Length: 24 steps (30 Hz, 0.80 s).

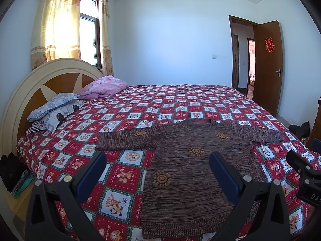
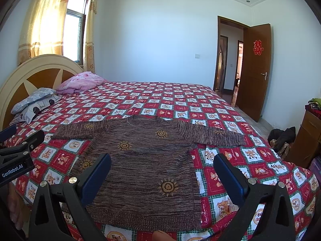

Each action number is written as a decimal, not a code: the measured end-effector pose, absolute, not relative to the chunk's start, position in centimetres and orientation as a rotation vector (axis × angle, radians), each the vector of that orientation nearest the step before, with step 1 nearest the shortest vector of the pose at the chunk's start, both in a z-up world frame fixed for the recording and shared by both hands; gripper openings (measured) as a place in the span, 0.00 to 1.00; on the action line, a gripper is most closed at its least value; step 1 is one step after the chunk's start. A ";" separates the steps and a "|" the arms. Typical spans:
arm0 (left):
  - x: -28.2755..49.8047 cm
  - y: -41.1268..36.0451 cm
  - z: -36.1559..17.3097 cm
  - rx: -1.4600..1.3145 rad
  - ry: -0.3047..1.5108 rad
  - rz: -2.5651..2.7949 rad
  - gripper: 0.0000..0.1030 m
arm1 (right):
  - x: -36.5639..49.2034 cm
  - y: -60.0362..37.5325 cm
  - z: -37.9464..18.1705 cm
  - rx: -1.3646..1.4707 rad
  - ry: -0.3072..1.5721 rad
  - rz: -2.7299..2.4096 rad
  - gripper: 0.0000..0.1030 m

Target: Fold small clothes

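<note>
A brown knitted sweater (image 1: 192,172) with orange sun motifs lies flat on the red checked bedspread (image 1: 160,100), both sleeves spread out to the sides, hem toward me. My left gripper (image 1: 157,168) hovers open above the sweater's left lower side, holding nothing. In the right wrist view the same sweater (image 2: 140,160) lies under my right gripper (image 2: 162,170), which is also open and empty, its fingers spanning the sweater's right half. The left gripper's black body (image 2: 18,156) shows at the left edge of that view.
Pillows (image 1: 54,108) and a pink folded quilt (image 1: 104,86) lie by the headboard (image 1: 30,88) on the left. An open wooden door (image 1: 266,68) stands at the right. A wooden cabinet (image 2: 307,132) and dark items (image 2: 280,138) sit on the floor beside the bed's right side.
</note>
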<state>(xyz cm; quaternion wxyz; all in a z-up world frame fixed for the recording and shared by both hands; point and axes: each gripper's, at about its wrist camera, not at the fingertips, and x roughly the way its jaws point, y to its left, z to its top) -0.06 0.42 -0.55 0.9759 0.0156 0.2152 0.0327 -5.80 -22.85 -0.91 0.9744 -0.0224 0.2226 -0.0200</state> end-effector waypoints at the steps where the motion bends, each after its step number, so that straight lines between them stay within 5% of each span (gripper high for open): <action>1: -0.1 0.4 -0.5 0.031 0.436 0.066 1.00 | -5.8 -22.9 -0.9 -0.045 0.449 -0.040 0.99; 24: 0.0 0.3 -0.8 0.037 0.440 0.070 1.00 | -5.4 -23.1 -1.4 -0.039 0.469 -0.016 0.99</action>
